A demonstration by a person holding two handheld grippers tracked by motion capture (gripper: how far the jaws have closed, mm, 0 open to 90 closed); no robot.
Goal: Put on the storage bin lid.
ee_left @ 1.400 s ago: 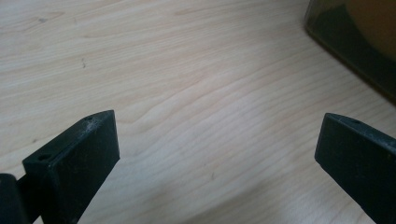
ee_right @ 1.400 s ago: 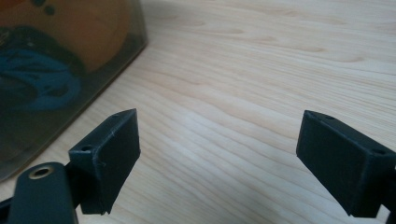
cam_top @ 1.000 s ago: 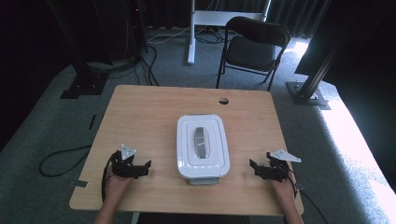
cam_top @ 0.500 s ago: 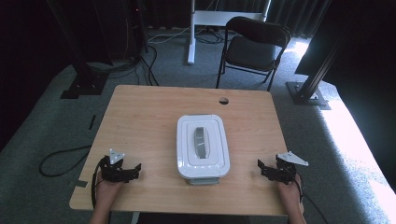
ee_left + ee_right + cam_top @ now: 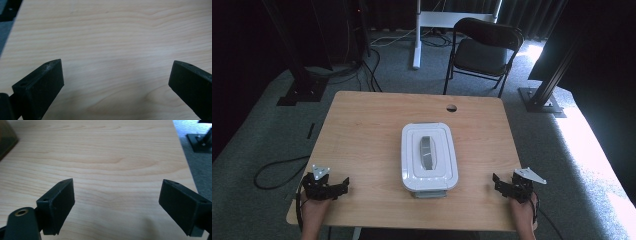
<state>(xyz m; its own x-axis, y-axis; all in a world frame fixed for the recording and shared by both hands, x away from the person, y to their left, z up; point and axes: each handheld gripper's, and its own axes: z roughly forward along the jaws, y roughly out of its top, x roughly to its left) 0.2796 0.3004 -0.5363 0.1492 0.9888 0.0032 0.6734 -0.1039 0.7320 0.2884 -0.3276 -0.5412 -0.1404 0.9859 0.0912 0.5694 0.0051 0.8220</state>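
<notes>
Wooden table (image 5: 362, 135), light grain, with a round cable hole (image 5: 451, 108) near its far edge. It stood on grey carpet; a black folding chair (image 5: 484, 50) sat beyond the far side, well apart from the table.

White lidded container (image 5: 429, 157) lay at the table's middle, nearer the person's edge than the far one, long side running away from the person. Lid was on, with a grey handle (image 5: 427, 152) along its centre. No brand, label or writing could be read on it; at this distance any small print would be lost.

Left gripper (image 5: 343, 184) rested at the near left corner, a hand (image 5: 314, 212) behind it, jaws pointing toward the container but well apart from it. In the left gripper view its jaws were spread wide over bare wood, nothing between them.

Right gripper (image 5: 496, 181) sat at the near right corner, likewise aimed inward, well clear of the container. In the right gripper view its jaws stood wide apart, empty, with a dark corner at upper left, possibly the container's edge.
</notes>
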